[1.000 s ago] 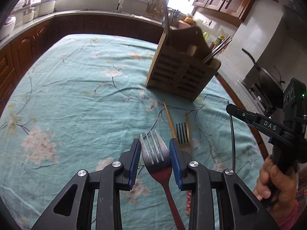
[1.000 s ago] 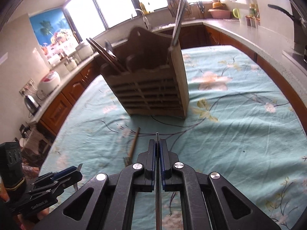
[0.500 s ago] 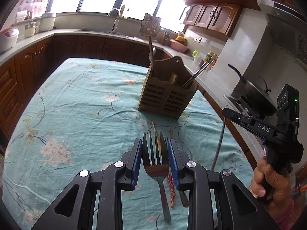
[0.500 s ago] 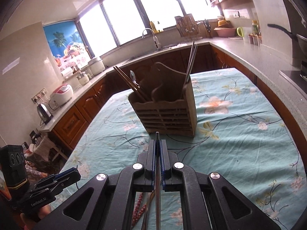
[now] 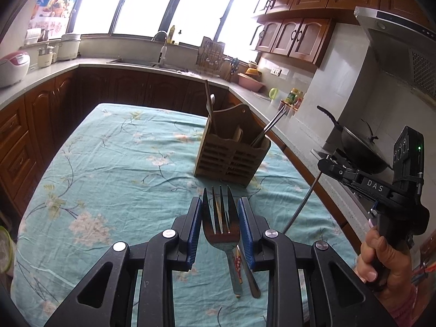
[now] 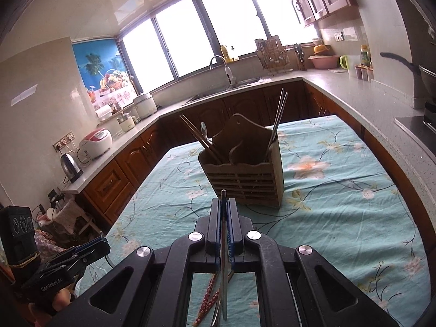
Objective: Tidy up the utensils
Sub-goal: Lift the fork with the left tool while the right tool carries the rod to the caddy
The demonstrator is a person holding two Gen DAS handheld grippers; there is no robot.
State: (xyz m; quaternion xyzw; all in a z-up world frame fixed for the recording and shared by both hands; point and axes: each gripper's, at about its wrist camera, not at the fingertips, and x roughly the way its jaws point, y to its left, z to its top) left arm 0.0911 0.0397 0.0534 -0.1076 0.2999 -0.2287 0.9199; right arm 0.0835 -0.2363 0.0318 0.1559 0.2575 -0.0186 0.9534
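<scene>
Forks: one (image 5: 221,227) clamped in the left gripper (image 5: 220,227); right gripper (image 6: 223,226) pinches one thin metal utensil (image 6: 223,259); one wooden holder (image 5: 231,152) stands beyond.

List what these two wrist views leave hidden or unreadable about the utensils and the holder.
- Right wrist view: the thin metal utensil in the right claw shows edge-on; its type is unclear.
- Left wrist view: the fork handle drops behind the left claw.
- Both views: the wooden holder walls hide its contents' lower ends.
- Right wrist view: the patterned chopsticks on the tablecloth are partly covered by the claw body.
</scene>
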